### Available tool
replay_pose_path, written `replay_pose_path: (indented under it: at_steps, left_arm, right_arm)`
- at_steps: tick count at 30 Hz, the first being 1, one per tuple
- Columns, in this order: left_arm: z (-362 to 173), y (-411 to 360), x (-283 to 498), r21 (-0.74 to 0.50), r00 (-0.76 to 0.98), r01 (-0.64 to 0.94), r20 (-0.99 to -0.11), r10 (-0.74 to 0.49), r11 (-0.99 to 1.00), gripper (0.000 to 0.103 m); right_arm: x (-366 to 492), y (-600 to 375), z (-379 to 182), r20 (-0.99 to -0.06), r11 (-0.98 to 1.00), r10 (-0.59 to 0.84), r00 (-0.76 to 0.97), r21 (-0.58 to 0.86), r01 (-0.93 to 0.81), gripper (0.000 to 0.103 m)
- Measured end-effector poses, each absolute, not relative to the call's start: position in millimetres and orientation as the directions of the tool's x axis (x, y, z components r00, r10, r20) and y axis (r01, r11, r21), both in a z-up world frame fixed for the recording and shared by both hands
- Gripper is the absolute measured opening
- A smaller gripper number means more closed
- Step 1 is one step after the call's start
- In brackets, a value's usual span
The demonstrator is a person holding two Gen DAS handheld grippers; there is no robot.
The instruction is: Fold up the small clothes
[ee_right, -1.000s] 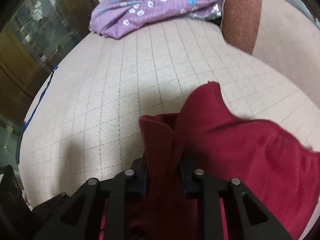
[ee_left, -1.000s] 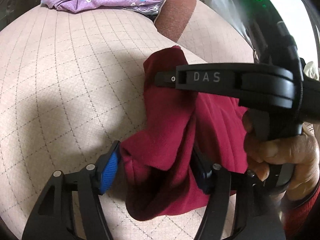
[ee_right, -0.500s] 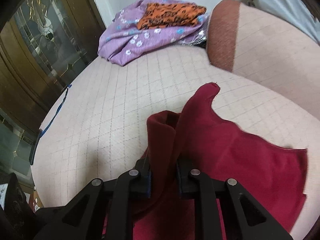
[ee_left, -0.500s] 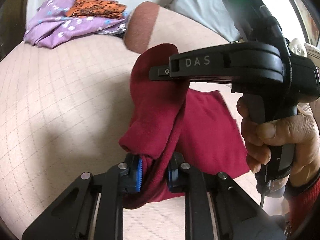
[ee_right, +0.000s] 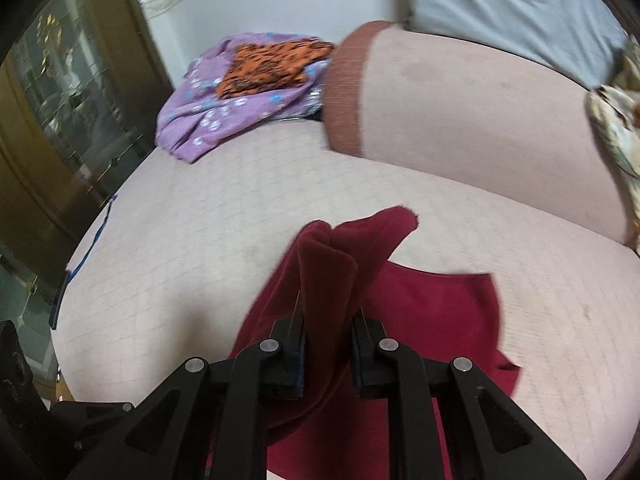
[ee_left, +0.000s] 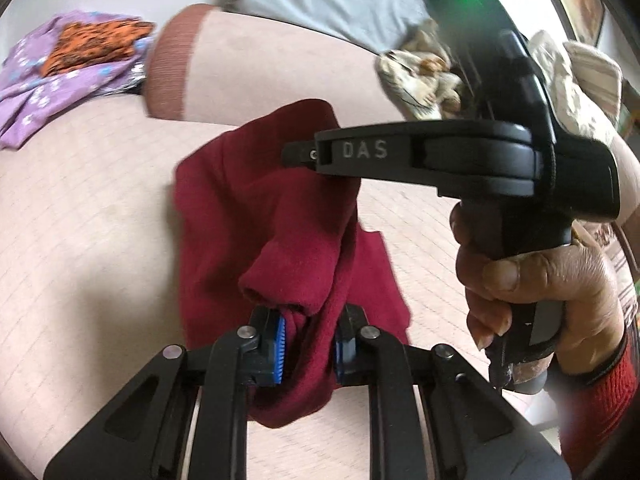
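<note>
1. Both grippers had risen since the earlier frames, lifting the near edge of the red garment (ee_left: 256, 216) off the bed (ee_left: 80, 240), and more of the far pillows showed in both views.
2. Jaws of the left gripper (ee_left: 309, 344) had just been closing and stood nearly shut, pinching a bunched fold of the garment between the blue pads.
3. Jaws of the right gripper (ee_right: 328, 354) had also closed a little further and clamped another fold nearly shut; a hand (ee_left: 536, 300) held that gripper's handle.
4. Most of the garment hung from the two grips, its far right part trailing on the bed.
5. Folding looked barely begun: no fold was laid down, and a purple cloth (ee_right: 224, 108) with an orange one (ee_right: 272, 66) waited at the far left.
</note>
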State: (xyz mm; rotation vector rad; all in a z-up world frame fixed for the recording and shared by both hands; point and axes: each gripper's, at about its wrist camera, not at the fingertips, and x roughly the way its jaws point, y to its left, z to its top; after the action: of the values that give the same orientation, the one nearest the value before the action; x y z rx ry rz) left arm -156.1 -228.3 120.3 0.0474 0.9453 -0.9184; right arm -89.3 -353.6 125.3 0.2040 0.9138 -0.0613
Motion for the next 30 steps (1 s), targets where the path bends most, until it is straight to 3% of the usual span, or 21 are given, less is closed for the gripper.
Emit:
replay_pose_path:
  at_steps: [11,14,18,23,30]
  left_arm:
    - [75.9,-313.7,-163.0,-0.313,0.177,0.733,-0.769,-0.614,0.604,0.014]
    - [59.8,-323.0,-162.7,-0.320,0.129,0.741,-0.796,-0.592,0.591,0.023]
    - [69.4,-303.4,-165.4,-0.377,0.052,0.768,-0.769,-0.637,0.518,0.031]
    - [95.3,-249.9,-166.3,-0.334,0.131,0.782,-0.736,-0.664,0.526,0.040]
    - [77.2,-216.5,-143.3,-0.251,0.246,0.725,-0.775,-0.582,0.642,0.040]
  right_arm:
    - [-125.1,-434.7,88.1,-0.817,0.951,-0.035,0.576,0.150,0.271,0.015]
    - [-125.6,-452.3,57.5,-0.848,0.933,-0.042,0.529,0.156,0.325,0.016]
    - [-130.6,-457.6,32.1,-0.873,0.925,-0.125,0.471,0.069,0.374,0.028]
    - [-157.4,-458.0,60.7,-0.839,0.908,-0.172,0.517,0.069,0.414,0.031]
    - [-177.8,-416.6,83.4,-0.796,0.947,-0.017,0.605,0.181,0.265,0.031]
